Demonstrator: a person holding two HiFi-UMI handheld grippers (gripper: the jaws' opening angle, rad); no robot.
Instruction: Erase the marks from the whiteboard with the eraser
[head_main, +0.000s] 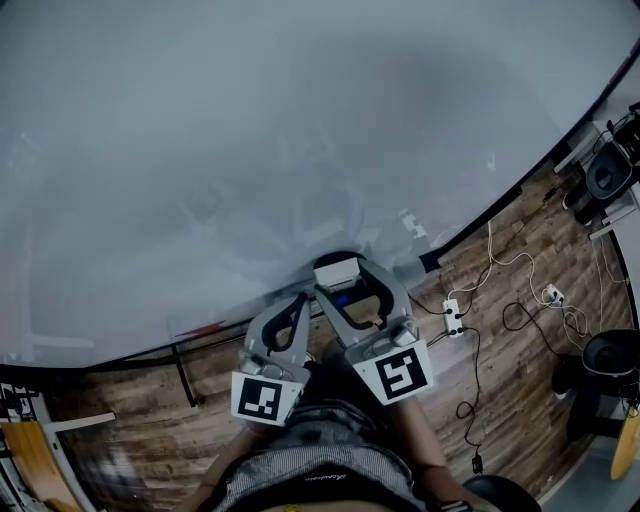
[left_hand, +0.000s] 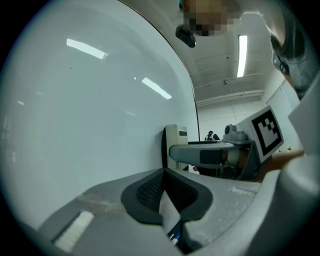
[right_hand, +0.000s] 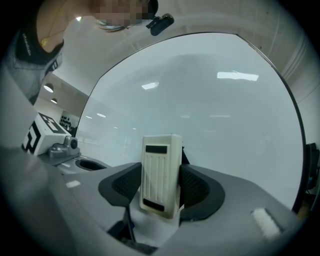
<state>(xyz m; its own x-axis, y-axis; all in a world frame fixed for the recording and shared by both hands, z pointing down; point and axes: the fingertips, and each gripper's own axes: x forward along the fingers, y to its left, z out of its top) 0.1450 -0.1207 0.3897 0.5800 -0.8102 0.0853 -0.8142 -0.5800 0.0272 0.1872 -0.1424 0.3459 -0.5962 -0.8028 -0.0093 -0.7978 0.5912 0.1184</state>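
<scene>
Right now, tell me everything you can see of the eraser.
The eraser is a cream, plastic-looking rectangular block with a ribbed back and two dark slots, one near each end. It stands upright, clamped by its sides in the right gripper. A dark layer on its far face sits against or very close to the whiteboard, near the board's lower edge.
</scene>
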